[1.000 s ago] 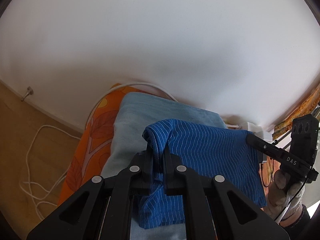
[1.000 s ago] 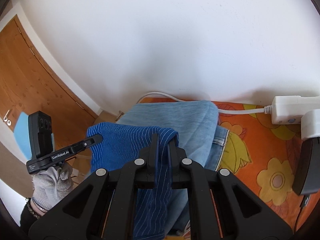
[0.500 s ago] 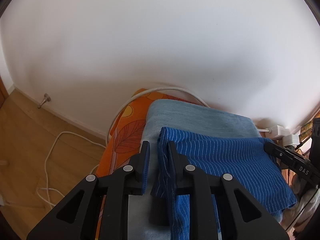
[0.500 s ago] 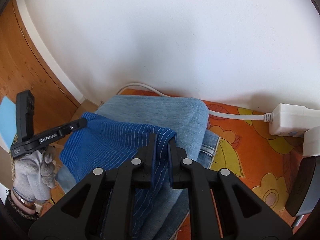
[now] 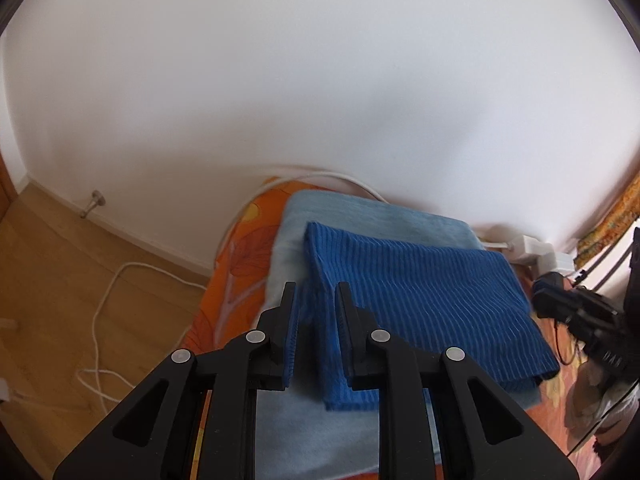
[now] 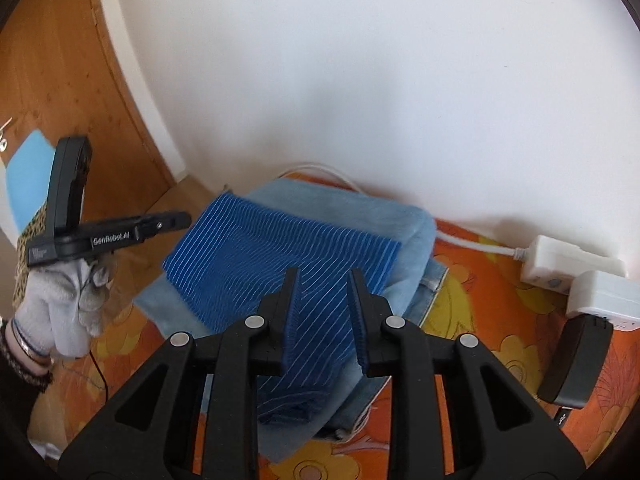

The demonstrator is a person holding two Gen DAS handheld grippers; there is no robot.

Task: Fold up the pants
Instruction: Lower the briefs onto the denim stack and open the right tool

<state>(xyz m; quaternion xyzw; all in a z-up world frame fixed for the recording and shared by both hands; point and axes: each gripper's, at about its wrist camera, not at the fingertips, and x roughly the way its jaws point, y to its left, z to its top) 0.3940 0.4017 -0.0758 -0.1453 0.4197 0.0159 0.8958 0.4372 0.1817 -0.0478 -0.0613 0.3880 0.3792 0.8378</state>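
The blue striped pants (image 5: pixel 420 304) lie folded flat on top of a folded pair of light blue jeans (image 5: pixel 376 216). They also show in the right wrist view (image 6: pixel 280 248) on the jeans (image 6: pixel 400 220). My left gripper (image 5: pixel 316 296) is open, its jaws apart over the pants' left edge. My right gripper (image 6: pixel 324 280) is open, its jaws apart above the pants' right part. Neither holds cloth. The left gripper also shows at the left of the right wrist view (image 6: pixel 176 220).
The stack rests on an orange flowered cover (image 6: pixel 480 320) against a white wall. A white power strip (image 6: pixel 568 260) with a black adapter (image 6: pixel 576 360) lies at the right. A white cable (image 5: pixel 108 300) runs over the wooden floor at the left.
Both grippers have let go of the blue pants and opened. The pants have dropped flat onto the jeans. Both grippers have drawn back a little.
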